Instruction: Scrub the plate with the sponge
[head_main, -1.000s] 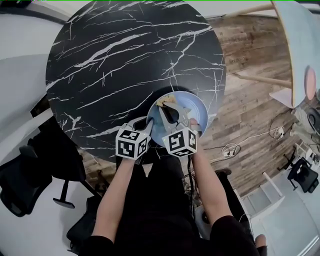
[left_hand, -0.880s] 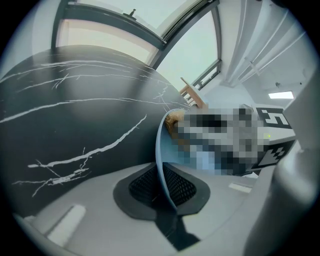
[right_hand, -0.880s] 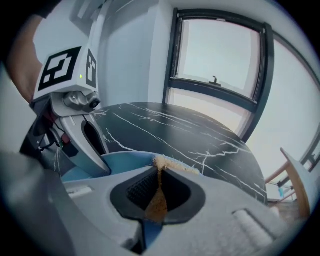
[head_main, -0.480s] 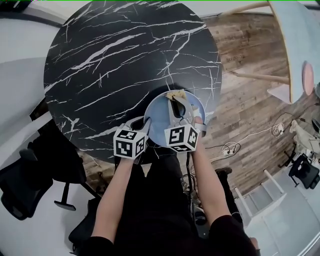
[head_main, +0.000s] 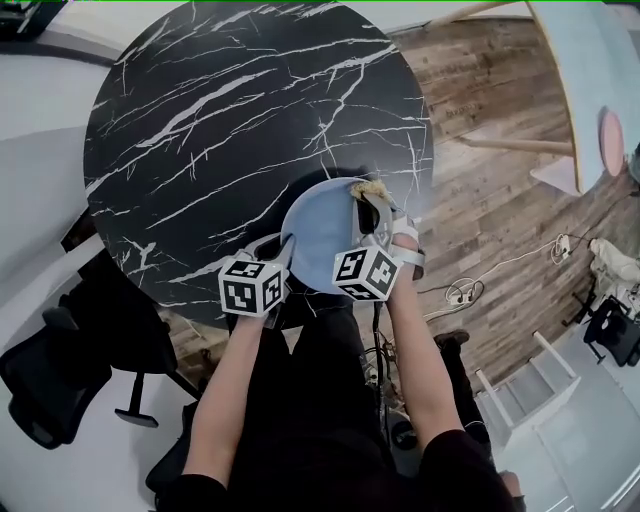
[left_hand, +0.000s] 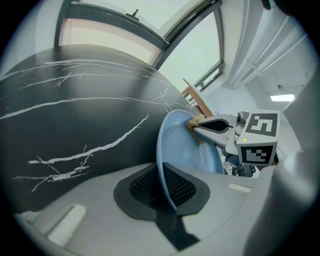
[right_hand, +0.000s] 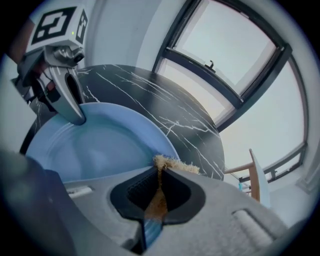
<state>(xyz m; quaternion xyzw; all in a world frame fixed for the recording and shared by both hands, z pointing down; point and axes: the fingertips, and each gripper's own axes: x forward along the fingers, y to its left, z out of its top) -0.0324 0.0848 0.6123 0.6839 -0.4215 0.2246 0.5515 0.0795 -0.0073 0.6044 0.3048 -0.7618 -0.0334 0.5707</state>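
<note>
the plate (head_main: 320, 240) i hold looks smooth, glossy; my sponge (head_main: 368, 189) rough, fibrous; the tabletop (head_main: 220, 110) polished black marble.

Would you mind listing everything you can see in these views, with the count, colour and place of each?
table: one, round, black marble with white veins, middle of the head view
plate: one, light blue, tilted up over the table's near edge
sponge: one, tan, against the plate's far rim
office chair: one, black, on the floor at lower left
pale chair: one, wooden legs, upper right
cables: a few, white, on the wooden floor at right
left gripper: one, grey, clamped on the plate's near rim
right gripper: one, grey, clamped on the sponge
</note>
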